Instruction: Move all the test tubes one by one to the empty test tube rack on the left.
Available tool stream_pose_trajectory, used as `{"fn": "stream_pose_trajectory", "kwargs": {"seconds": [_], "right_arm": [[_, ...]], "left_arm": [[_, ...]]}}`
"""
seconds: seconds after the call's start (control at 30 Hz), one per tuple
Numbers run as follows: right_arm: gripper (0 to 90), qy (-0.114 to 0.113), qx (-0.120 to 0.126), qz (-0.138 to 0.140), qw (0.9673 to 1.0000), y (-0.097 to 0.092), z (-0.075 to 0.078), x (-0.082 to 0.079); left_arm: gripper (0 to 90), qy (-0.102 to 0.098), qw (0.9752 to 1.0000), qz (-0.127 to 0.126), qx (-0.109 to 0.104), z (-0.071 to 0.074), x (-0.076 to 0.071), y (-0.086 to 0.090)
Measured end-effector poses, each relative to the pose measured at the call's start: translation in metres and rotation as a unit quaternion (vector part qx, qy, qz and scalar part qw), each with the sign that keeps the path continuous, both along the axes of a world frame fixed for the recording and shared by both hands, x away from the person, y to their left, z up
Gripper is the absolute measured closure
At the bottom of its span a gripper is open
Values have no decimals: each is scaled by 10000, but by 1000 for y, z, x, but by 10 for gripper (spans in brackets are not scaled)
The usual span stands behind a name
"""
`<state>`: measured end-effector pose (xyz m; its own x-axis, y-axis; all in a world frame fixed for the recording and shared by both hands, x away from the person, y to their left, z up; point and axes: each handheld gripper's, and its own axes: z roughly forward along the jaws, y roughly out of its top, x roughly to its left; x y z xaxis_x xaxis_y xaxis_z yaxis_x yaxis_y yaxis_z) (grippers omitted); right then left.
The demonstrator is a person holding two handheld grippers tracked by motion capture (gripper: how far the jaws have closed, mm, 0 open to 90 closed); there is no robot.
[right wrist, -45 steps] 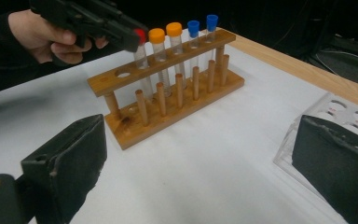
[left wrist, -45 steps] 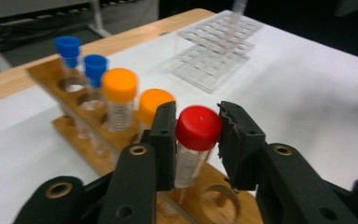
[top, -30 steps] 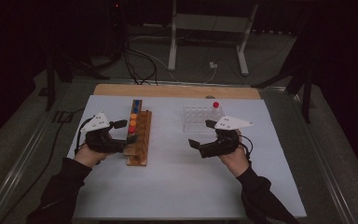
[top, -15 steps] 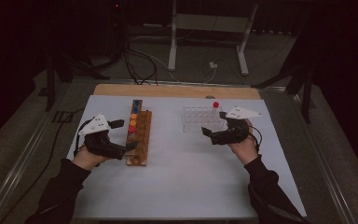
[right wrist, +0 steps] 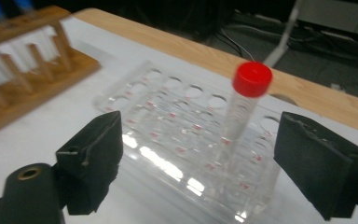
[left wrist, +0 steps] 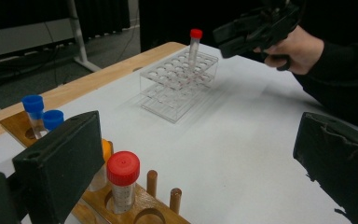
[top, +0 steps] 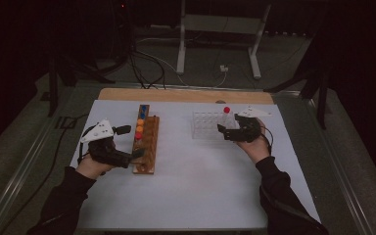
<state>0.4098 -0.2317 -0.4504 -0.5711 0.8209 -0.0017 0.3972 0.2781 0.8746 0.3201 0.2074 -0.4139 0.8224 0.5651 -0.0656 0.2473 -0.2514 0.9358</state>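
A wooden rack (top: 147, 147) at the left of the white mat holds tubes with blue, orange and red caps. My left gripper (top: 131, 142) is open beside its near end. In the left gripper view the jaws (left wrist: 200, 172) stand wide apart, with a red-capped tube (left wrist: 122, 179) in the wooden rack (left wrist: 135, 205) by the left jaw. A clear plastic rack (top: 208, 123) holds one red-capped tube (top: 226, 115) at its right end. My right gripper (top: 227, 129) is open just before that tube. The tube (right wrist: 242, 116) leans slightly in the clear rack (right wrist: 177, 135), ahead of the open jaws (right wrist: 205, 163).
The white mat (top: 196, 186) covers a table with a bare wooden strip (top: 186, 95) along its far edge. Metal stand legs (top: 215, 44) and cables lie on the dark floor beyond. Two blue-capped tubes (left wrist: 42, 114) stand at the wooden rack's far end.
My right gripper has moved away from the person, up to the clear rack's right end by the red-capped tube. The left gripper has barely shifted.
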Motion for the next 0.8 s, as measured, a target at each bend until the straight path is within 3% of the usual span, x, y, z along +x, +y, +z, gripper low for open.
{"fn": "stream_pose_trajectory", "kwargs": {"seconds": [0.17,0.4,0.57,0.8], "right_arm": [[266,174,-17,-211,9996,-2,-8,12],[413,253,23,-437,9987,-5,-12,22],[523,236,-99,-467,9986,-5,-14,28],[606,295,-217,-440,9984,0,-18,36]], "left_arm": [[24,11,10000,-5,-37,0,0,1],[25,42,10000,-24,-22,0,0,1],[24,33,10000,-29,15,0,0,0],[25,28,10000,-17,17,0,0,0]]}}
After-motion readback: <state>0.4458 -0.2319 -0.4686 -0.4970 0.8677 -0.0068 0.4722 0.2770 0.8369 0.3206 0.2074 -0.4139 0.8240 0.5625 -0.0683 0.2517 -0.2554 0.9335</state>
